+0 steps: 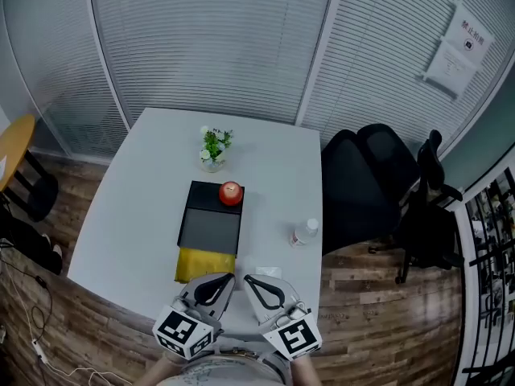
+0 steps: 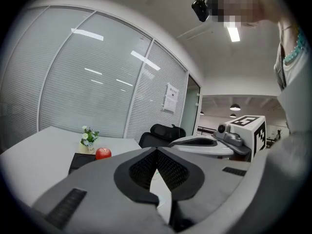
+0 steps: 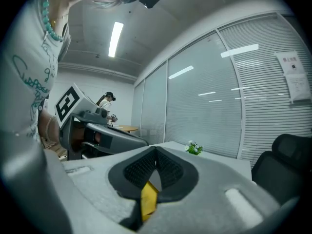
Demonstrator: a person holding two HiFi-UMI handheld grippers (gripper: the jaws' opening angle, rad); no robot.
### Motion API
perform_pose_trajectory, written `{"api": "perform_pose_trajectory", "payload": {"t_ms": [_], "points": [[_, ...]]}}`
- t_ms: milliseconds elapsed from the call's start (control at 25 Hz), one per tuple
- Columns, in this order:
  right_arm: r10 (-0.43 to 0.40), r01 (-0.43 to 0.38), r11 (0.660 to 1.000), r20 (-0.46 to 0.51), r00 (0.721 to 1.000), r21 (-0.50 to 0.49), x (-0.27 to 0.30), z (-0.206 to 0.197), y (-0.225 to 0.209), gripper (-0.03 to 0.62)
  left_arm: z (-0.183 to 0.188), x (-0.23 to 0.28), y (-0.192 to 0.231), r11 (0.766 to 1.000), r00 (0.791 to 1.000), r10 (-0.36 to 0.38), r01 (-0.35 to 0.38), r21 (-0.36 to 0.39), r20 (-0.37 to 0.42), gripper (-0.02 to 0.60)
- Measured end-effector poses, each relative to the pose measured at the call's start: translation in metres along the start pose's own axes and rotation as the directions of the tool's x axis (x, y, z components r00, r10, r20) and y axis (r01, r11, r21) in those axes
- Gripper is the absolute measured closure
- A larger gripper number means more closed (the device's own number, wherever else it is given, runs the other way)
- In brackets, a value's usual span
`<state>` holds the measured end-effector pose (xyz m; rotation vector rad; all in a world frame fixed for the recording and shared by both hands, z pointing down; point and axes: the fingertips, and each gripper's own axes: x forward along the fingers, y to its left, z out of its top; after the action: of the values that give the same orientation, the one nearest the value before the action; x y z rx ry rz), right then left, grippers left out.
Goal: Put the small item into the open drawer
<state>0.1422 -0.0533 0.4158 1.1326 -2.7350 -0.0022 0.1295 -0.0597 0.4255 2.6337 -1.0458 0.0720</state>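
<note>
A black drawer unit (image 1: 211,219) stands mid-table with a red apple (image 1: 230,192) on its far end. Its yellow drawer (image 1: 205,264) is pulled out toward me. A small white item (image 1: 269,272) lies on the white table (image 1: 137,207) just right of the drawer. My left gripper (image 1: 231,277) and right gripper (image 1: 247,278) hover side by side at the table's near edge, both shut and empty. In the left gripper view the left gripper (image 2: 156,150) has its tips meeting, with the apple (image 2: 103,153) beyond. A yellow strip shows through the gap below the right gripper's (image 3: 156,149) tips.
A small potted plant (image 1: 214,147) stands behind the drawer unit. A clear bottle (image 1: 305,232) with a white cap sits near the table's right edge. Black office chairs (image 1: 378,191) crowd the right side. A round wooden table (image 1: 14,147) is at far left.
</note>
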Motion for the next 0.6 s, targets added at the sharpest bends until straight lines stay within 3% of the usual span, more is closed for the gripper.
{"api": "perform_pose_trajectory", "payload": {"t_ms": [280,600], "points": [[-0.084,0.084,0.996,-0.012,0.996,0.018,0.029,0.002,0.005,0.591,0.006,-0.008,0.030,0.996,0.996,-0.084,0.084,0.004,-0.019,0.584],[-0.134,0.136,0.990,-0.047,0.990,0.035,0.060,0.004,0.019,0.591,0.011,-0.027,0.063,0.992,0.991,-0.129,0.129,0.002,-0.034,0.584]]}}
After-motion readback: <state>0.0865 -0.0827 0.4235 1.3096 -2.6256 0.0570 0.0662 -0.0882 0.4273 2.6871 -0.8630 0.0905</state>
